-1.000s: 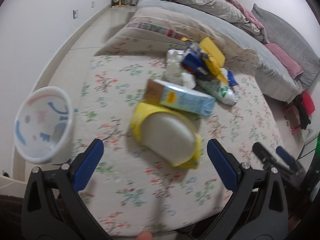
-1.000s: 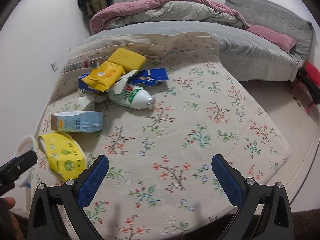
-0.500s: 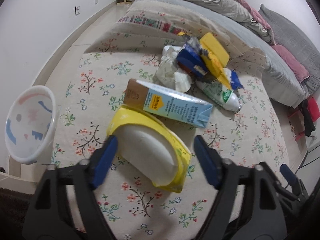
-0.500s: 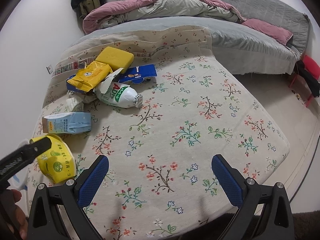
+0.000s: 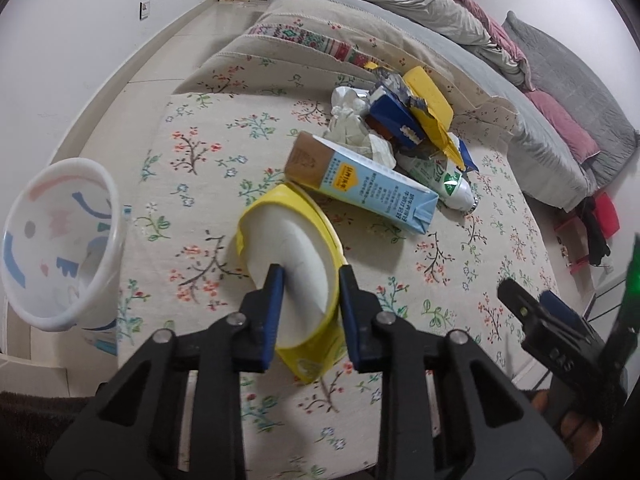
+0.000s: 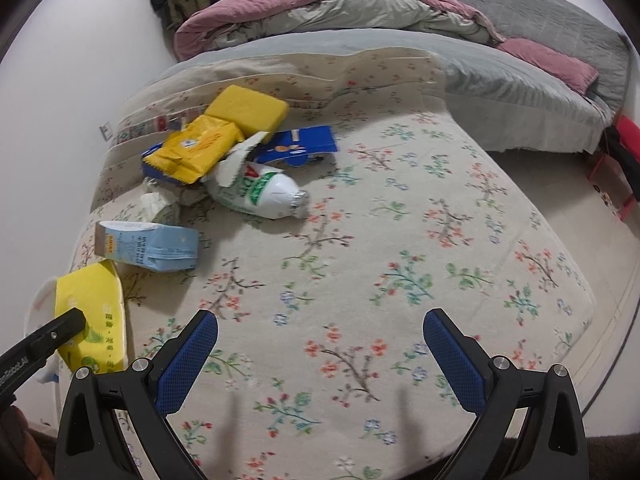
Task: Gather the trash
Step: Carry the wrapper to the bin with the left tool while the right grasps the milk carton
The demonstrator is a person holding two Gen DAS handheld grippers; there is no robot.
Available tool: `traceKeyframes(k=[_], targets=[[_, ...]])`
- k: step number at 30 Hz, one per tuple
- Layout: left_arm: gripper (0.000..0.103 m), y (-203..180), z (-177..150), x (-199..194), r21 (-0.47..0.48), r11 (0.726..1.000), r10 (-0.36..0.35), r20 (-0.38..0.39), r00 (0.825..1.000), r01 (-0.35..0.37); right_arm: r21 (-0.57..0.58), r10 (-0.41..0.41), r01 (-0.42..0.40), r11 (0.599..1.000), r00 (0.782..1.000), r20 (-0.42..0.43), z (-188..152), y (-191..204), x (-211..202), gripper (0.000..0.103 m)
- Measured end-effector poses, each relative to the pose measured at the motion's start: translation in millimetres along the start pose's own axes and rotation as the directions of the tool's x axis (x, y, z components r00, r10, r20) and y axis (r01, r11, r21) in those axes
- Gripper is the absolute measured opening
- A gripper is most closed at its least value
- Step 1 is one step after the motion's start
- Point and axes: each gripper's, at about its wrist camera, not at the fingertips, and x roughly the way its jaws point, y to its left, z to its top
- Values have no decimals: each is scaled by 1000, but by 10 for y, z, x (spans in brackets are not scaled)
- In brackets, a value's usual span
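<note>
Your left hand-held gripper [image 5: 308, 280] pinches only the yellow bowl's [image 5: 288, 248] thin rim, which may buckle and slip; your right hand-held gripper [image 6: 320, 344] hangs wide open and empty.

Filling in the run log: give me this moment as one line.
left gripper: shut on yellow paper bowl | right gripper: open, holds nothing | bin: beside bed

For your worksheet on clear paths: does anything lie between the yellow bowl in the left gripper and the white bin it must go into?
Nothing visible does. The left gripper is shut on the yellow bowl; only bare floral cloth separates it from the white bin.
</note>
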Motion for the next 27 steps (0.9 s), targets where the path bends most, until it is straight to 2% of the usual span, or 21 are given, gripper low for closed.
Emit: traceKeyframes(k=[9,14,21,27], targets=[[26,357,-33,-217,-25,999,-21,26,999,22,-137,51,-53,989,999,-16,95,531,137,103],[26,535,-27,-336,-35,999,8,57,998,-6,-244,70,-77,967,997,-37,81,892,231,103],[26,803,11,-472,-69,997,41,98,994,-34,-310,170,-197,930,979,-110,98,1195,412,103],[26,986,41,-552,-104,993,72,118,990,-60,-365,255,-280,888,960,-115,286,1283,573,103]])
